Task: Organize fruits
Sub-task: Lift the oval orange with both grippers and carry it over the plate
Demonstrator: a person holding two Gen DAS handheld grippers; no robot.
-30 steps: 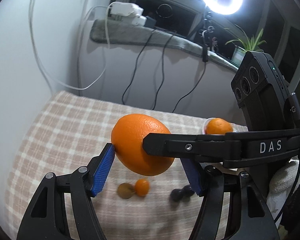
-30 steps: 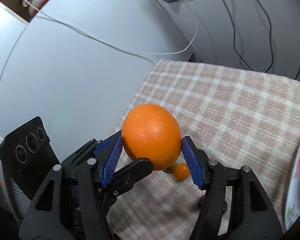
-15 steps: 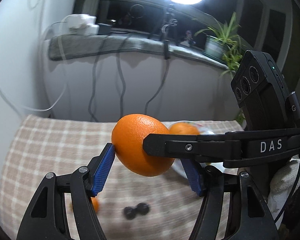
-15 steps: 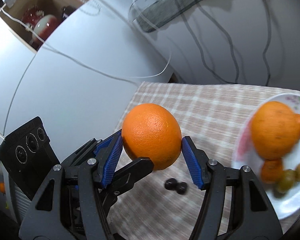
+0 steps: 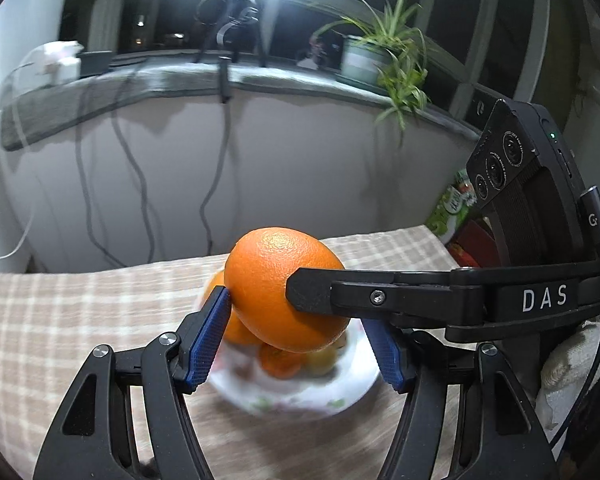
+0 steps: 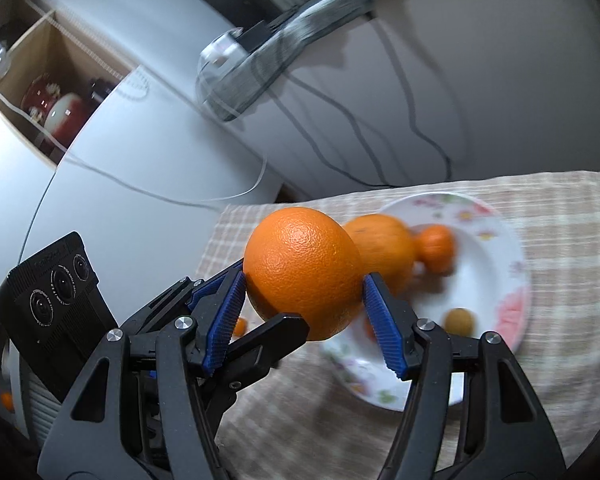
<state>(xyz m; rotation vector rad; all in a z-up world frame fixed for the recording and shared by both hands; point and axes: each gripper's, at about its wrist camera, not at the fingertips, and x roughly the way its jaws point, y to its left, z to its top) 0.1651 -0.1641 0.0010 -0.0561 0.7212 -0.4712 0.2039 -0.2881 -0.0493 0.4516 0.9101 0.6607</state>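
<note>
I am carrying the orange [image 6: 302,272] in the air above the near edge of the plate [image 6: 496,248], and both grippers are holding it at once. The right gripper [image 6: 303,306] is pressing its blue fingers [image 6: 226,320] against the orange's two sides. The left gripper [image 5: 296,330] is touching it with its left finger; its right finger is hidden behind the other gripper's arm, so that contact I cannot tell for certain.

The plate is resting on the checked counter [image 6: 572,216] and already holding a second orange [image 6: 384,248], a tangerine [image 6: 436,248] and a small brownish fruit [image 6: 458,320] (all blurred).

I am judging this as the carry step, nearly finished. The next move calls for bringing the orange over a bare patch of plate, lowering it until it rests, then parting both pairs of fingers together, gently, since round fruit could roll and knock its neighbours off the rim.
</note>
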